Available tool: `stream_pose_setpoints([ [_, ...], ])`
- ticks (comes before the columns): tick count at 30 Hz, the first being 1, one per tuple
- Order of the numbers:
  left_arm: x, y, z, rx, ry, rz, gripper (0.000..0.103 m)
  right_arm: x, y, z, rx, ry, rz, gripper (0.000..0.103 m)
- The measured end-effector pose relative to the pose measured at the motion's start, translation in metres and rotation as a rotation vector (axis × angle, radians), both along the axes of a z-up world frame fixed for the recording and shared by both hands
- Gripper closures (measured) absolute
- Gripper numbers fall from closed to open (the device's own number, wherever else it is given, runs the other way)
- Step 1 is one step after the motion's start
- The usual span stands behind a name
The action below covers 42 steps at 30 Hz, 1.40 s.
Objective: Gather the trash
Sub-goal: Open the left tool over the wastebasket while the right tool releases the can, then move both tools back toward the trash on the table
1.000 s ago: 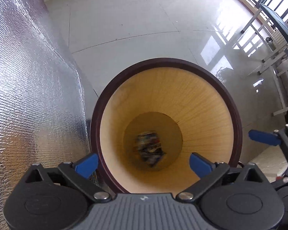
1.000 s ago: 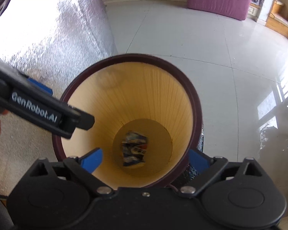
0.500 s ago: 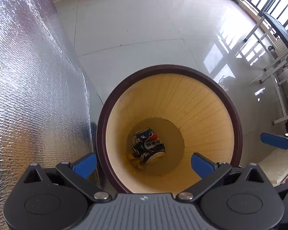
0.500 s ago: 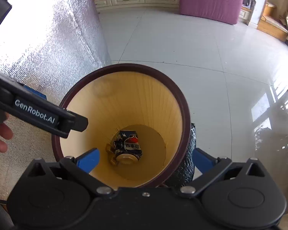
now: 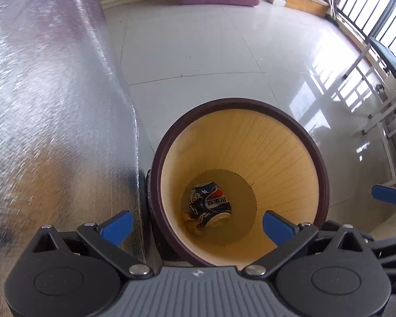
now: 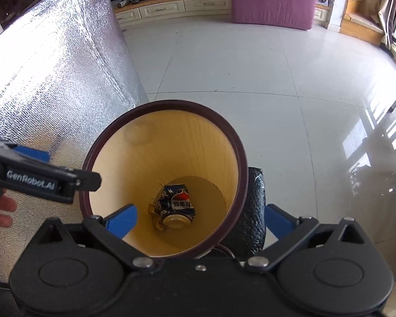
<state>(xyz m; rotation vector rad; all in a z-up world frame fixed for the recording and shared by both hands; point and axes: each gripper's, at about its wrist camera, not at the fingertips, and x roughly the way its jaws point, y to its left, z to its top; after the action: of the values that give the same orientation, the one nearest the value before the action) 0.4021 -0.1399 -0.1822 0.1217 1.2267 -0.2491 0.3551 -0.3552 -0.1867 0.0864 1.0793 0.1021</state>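
A round bin with a dark brown rim (image 5: 298, 121) (image 6: 155, 104) and a yellow wood-grain inside stands on the floor below both grippers. A crushed blue Pepsi can (image 5: 211, 208) (image 6: 175, 206) lies on the bin's bottom, with a small yellowish scrap beside it. My left gripper (image 5: 196, 227) is open and empty above the bin's near left side. My right gripper (image 6: 200, 220) is open and empty above the bin's near rim. The left gripper's black body also shows at the left of the right wrist view (image 6: 39, 179).
A table covered in silver foil (image 5: 52, 105) (image 6: 52, 79) stands close on the bin's left. A black bag (image 6: 253, 211) lies by the bin's right side. Glossy white floor tiles (image 6: 250, 79) stretch beyond. A purple seat (image 6: 272, 0) and low cabinets stand far off.
Both grippers have risen and drawn back from the bin, so it looks smaller and lower in both views. The can, blurred a second ago, has settled on the bottom.
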Motion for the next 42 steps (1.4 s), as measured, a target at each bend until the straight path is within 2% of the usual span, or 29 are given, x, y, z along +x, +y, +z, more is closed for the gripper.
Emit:
stream_pose_setpoints([
  [7, -0.02, 0.011, 0.019, -0.002, -0.025, 0.008, 0.0, -0.014, -0.012, 0.018, -0.015, -0.007, -0.051, 0.0],
  [11, -0.031, 0.013, 0.034, -0.001, -0.066, -0.005, 0.0, -0.027, -0.019, 0.03, -0.016, -0.025, -0.087, 0.0],
  [26, -0.085, 0.027, 0.116, -0.073, -0.212, -0.033, 0.0, -0.083, -0.023, 0.103, -0.012, -0.18, -0.109, 0.0],
  [35, -0.115, 0.044, 0.154, -0.111, -0.29, -0.04, 0.0, -0.112, -0.019, 0.136, -0.027, -0.244, -0.138, 0.0],
  [42, -0.133, 0.06, 0.181, -0.143, -0.372, -0.036, 0.0, -0.133, -0.012, 0.165, -0.041, -0.33, -0.134, 0.0],
])
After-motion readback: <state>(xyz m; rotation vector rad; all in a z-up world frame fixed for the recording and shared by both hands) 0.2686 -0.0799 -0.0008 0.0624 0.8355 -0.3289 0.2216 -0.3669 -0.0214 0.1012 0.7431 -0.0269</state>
